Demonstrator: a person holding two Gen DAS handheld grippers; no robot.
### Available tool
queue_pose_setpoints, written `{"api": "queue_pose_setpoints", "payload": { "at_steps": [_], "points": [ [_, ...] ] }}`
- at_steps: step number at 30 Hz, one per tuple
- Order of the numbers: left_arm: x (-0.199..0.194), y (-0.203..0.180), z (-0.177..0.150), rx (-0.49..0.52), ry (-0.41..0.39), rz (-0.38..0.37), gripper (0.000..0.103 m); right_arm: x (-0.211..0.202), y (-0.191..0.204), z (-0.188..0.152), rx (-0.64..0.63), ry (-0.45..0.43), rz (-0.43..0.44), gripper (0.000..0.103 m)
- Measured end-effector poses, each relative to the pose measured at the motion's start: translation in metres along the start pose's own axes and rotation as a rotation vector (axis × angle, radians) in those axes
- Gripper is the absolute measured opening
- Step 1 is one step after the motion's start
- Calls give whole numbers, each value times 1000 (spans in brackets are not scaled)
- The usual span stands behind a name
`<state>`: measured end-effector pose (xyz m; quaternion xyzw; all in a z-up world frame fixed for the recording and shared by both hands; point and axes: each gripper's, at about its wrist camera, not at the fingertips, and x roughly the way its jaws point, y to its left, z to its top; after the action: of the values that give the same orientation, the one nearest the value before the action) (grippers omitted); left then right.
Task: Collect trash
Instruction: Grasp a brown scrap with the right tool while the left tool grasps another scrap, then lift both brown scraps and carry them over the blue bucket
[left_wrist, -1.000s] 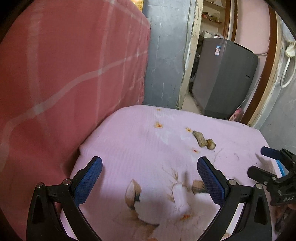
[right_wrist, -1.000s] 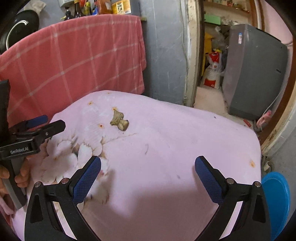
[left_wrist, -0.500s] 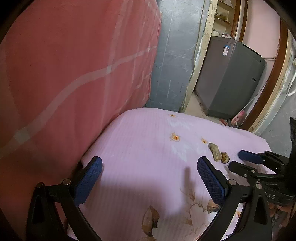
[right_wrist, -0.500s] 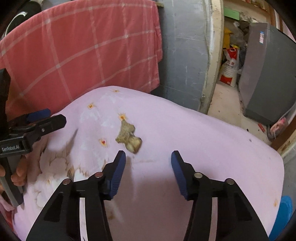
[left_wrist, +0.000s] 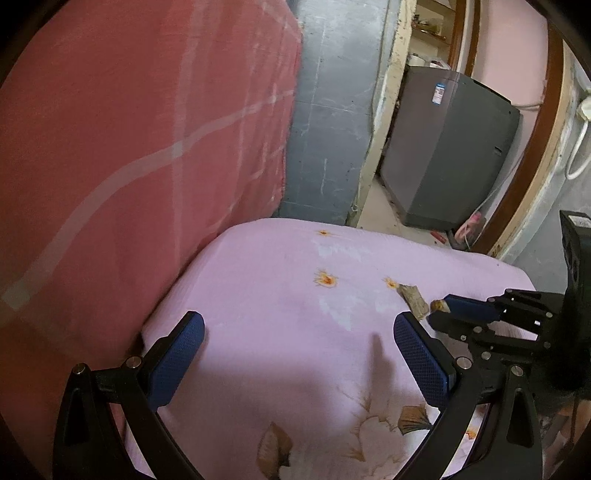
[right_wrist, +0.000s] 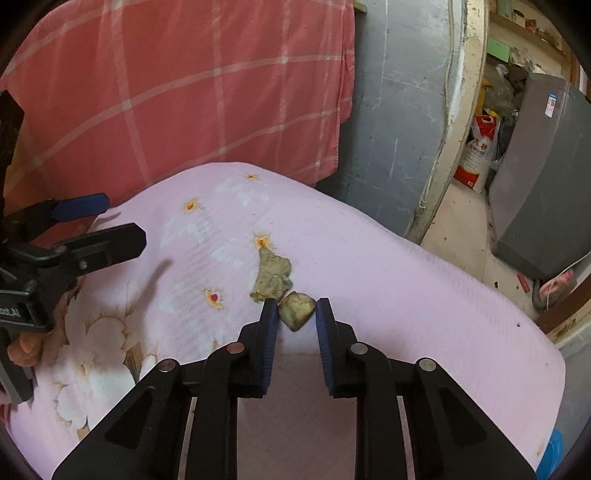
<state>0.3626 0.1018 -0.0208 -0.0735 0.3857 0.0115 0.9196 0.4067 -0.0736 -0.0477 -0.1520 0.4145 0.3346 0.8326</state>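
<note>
Right wrist view: the right tool (right_wrist: 296, 314) has just been closing, and its 2 blue pads now bracket a small rounded scrap of trash (right_wrist: 296, 311), the left pad touching its edge and the right pad at its other side, so the tool looks clamped on it. The scrap lies on a pink floral cloth (right_wrist: 388, 280) that covers the surface under both tools. A larger flat, ragged scrap (right_wrist: 272, 273) lies just ahead of the left pad, touching the small one at its near corner. Off to the left of the right tool, the left tool (right_wrist: 110, 225) hovers over the cloth with its 2 fingers wide apart, and part of a hand (right_wrist: 26, 345) shows under its body.

In the left wrist view, the left tool (left_wrist: 299, 347) stands with its jaws far apart and only cloth between them. To its right, just past its right pad, the right tool (left_wrist: 443, 308) pinches the small scrap (left_wrist: 438, 305) at its tip, with the larger scrap (left_wrist: 413, 297) beside it. A red checked cloth (left_wrist: 147, 147) hangs beyond the left tool, and a grey appliance (left_wrist: 454, 147) stands ahead to the right, past a doorway.
</note>
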Motion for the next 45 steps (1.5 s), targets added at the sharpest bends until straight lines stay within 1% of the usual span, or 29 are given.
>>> {"api": "queue_pose_setpoints", "payload": {
  "at_steps": [8,13,16,18,21,23,24,26,28,30,31,33,35,36,38,40,45],
  "points": [
    [8,-32,-2,95,4,-16,100,-19,-30,-12,45,-9,-38,19],
    [20,-55,-2,168,38,-38,100,-29,-42,-22,70,-13,-46,19],
    [27,-64,-2,176,53,-61,99,-36,-47,-29,96,-29,-52,19],
    [32,-69,0,180,61,-69,96,-41,-50,-32,112,-40,-57,19],
    [41,-82,0,204,80,-72,85,-49,-57,-38,136,-53,-62,19],
    [46,-90,-1,231,96,-64,74,-52,-61,-41,153,-58,-60,19],
    [48,-93,-2,242,99,-60,71,-53,-63,-43,161,-61,-57,19],
    [52,-99,-4,267,122,-47,62,-54,-66,-45,171,-65,-51,19],
    [57,-104,-6,284,135,-26,57,-54,-67,-47,184,-66,-46,19],
    [59,-107,-7,295,137,-23,53,-55,-67,-48,193,-71,-41,19],
    [57,-107,-8,296,137,-24,49,-55,-68,-48,194,-74,-40,19],
    [55,-105,-11,291,139,-21,45,-55,-66,-47,195,-77,-40,19],
    [57,-105,-10,284,144,-24,37,-55,-65,-48,192,-77,-39,19],
    [57,-107,-10,282,147,-24,35,-56,-65,-49,190,-77,-39,19],
    [57,-108,-9,279,150,-30,25,-57,-65,-50,187,-79,-38,19],
    [56,-110,-8,277,152,-32,18,-59,-65,-51,185,-80,-36,19],
    [53,-112,-9,287,142,-32,17,-66,-65,-55,191,-95,-31,19]
  ]
}}
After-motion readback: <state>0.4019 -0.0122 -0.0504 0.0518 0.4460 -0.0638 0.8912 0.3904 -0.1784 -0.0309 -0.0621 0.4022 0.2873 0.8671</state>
